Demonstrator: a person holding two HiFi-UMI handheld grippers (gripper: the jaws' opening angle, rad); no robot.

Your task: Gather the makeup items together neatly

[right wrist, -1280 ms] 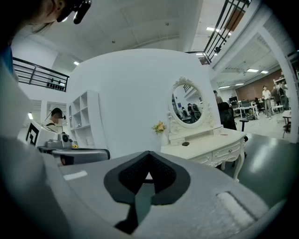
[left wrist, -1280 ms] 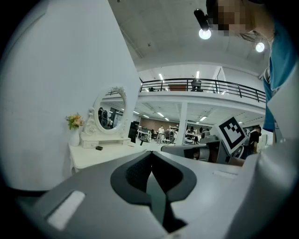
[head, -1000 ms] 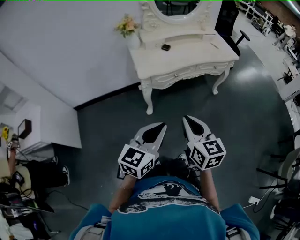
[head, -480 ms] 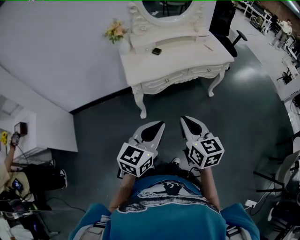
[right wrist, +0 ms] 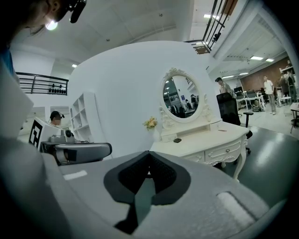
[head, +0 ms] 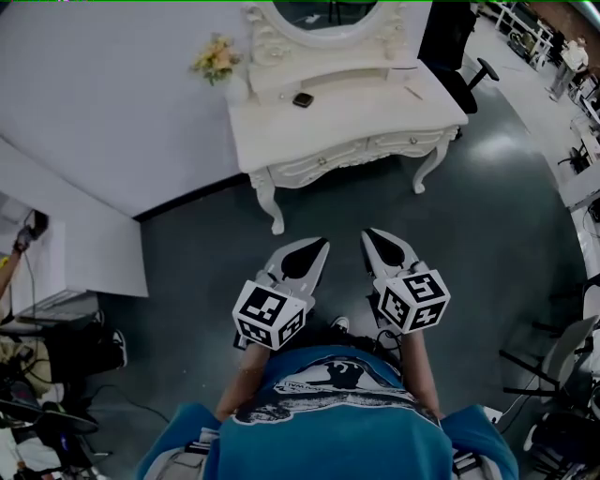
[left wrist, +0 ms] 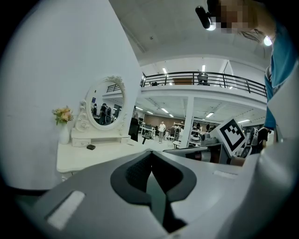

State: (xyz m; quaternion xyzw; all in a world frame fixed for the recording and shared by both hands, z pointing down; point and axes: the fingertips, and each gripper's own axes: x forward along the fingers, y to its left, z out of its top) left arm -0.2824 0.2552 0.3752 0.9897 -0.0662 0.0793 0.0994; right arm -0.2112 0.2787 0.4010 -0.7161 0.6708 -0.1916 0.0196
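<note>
A white dressing table (head: pixel 375 117) with an oval mirror (head: pixel 319 14) stands ahead against the wall. On its top lie a small dark makeup case (head: pixel 302 99) and a thin pale item (head: pixel 413 92). The case also shows in the left gripper view (left wrist: pixel 91 147) and the right gripper view (right wrist: pixel 177 140). My left gripper (head: pixel 317 247) and right gripper (head: pixel 371 236) are held side by side over the dark floor, well short of the table. Both are shut, with nothing between their jaws.
A vase of flowers (head: pixel 214 58) stands on the table's left corner. A black office chair (head: pixel 450 37) sits at the table's right end. A white cabinet (head: pixel 84 253) is to the left, and chairs and desks line the right edge.
The dressing table has grown nearer and slid left in the head view as the person walks toward it. Both grippers keep the same shut pose in front of the body.
</note>
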